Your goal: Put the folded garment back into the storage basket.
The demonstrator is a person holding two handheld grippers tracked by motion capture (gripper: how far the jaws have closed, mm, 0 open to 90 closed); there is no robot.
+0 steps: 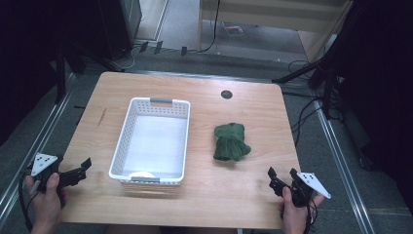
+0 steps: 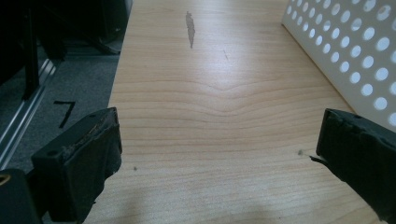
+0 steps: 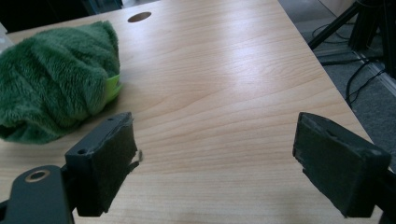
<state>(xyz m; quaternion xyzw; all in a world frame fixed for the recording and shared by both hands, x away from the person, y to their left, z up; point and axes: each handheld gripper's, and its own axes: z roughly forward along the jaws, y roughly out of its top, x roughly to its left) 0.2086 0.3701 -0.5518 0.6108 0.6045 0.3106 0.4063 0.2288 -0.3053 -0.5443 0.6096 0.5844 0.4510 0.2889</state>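
Your table (image 1: 243, 122) is pale wood-grain laminate with rounded corners, a round dark grommet hole (image 1: 226, 94) at its far side and a dark smear (image 2: 189, 28) ahead of your left gripper (image 2: 219, 154). The basket (image 1: 152, 141) is white plastic, rectangular, its walls punched with rows of round holes and a grey handle on each short end; its near corner lies just ahead and to the right of your left gripper. Something small and white lies inside at the near end; what it is cannot be told. The cloth (image 1: 231, 142) is a bunched, deep-green plush bundle with a sliver of lime-green showing at its edge, lying ahead and to the left of your right gripper (image 3: 212, 163), near but apart. A black mark like a "7" (image 2: 64, 112) shows on the grey floor to the left of your left gripper. Both grippers rest at the near table edge, jaws spread wide with nothing between the worn black pads.
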